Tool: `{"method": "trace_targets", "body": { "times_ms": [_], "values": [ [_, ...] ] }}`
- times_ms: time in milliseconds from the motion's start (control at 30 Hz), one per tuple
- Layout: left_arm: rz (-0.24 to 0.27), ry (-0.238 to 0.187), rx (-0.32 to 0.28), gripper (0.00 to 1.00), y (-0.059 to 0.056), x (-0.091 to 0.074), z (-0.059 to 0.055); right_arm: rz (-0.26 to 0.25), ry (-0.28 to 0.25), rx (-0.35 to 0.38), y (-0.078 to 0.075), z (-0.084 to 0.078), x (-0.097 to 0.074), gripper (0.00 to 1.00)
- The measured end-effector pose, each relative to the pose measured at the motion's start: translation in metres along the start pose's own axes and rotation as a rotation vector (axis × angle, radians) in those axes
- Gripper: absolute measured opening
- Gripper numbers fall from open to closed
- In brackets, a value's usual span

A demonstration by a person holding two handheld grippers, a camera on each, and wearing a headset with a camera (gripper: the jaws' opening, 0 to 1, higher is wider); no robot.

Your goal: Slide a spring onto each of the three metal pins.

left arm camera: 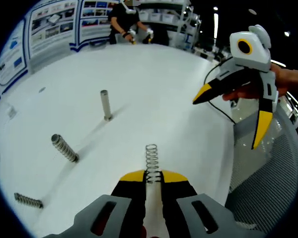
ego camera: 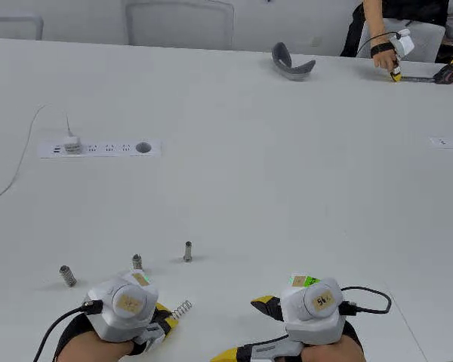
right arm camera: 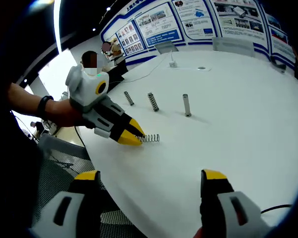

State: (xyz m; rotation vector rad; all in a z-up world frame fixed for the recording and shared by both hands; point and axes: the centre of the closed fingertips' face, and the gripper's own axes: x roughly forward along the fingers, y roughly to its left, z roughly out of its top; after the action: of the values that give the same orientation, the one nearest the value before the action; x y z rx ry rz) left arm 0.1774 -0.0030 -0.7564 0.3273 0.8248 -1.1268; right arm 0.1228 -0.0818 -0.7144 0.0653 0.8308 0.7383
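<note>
White bench [ego camera: 287,173] is bearing an upright bare pin [left arm camera: 105,105], with a second spring [left arm camera: 64,148] and a third spring [left arm camera: 28,200] in a row beside it. Left gripper [left arm camera: 152,174] is pinching a spring [left arm camera: 151,157] between closed jaws near them; right gripper [right arm camera: 150,176] is hovering, jaws wide apart.

Three short silver metal pins stand in a row on the white tabletop [ego camera: 287,188]. The rightmost pin [ego camera: 187,251] is bare, a smooth upright cylinder. The middle pin [ego camera: 137,262] carries a grey coil over its shaft, and so does the leftmost pin [ego camera: 67,276], which looks tilted to the left. A loose wire spring [ego camera: 182,308] lies nearly level close to the tabletop, in front of the row, with one end pinched between the yellow tips of the left gripper [ego camera: 168,317].
</note>
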Motion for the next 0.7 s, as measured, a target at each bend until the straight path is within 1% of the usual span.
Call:
{"method": "trace_targets", "body": {
  "times_ms": [67, 167, 300, 367, 533, 700],
  "values": [
    [0.009, 0.008, -0.005, 0.11, 0.001, -0.005, -0.004, 0.001, 0.001, 0.005, 0.001, -0.001, 0.000, 0.83],
    [0.015, -0.003, -0.038, 0.11, 0.002, -0.013, -0.006, 0.000, -0.005, 0.018, 0.000, -0.001, 0.001, 0.83],
    [0.009, -0.002, -0.036, 0.11, -0.002, -0.022, -0.010, 0.005, -0.014, 0.031, 0.002, 0.000, 0.002, 0.83],
    [0.008, 0.000, -0.029, 0.11, -0.002, -0.024, -0.013, 0.007, -0.015, 0.033, 0.003, 0.000, 0.002, 0.83],
    [0.010, -0.009, -0.049, 0.11, -0.003, -0.033, -0.015, 0.012, -0.014, 0.037, 0.007, 0.000, 0.005, 0.83],
    [0.006, -0.013, -0.043, 0.11, -0.004, -0.042, -0.017, 0.016, -0.017, 0.040, 0.009, 0.002, 0.008, 0.82]
  ]
}}
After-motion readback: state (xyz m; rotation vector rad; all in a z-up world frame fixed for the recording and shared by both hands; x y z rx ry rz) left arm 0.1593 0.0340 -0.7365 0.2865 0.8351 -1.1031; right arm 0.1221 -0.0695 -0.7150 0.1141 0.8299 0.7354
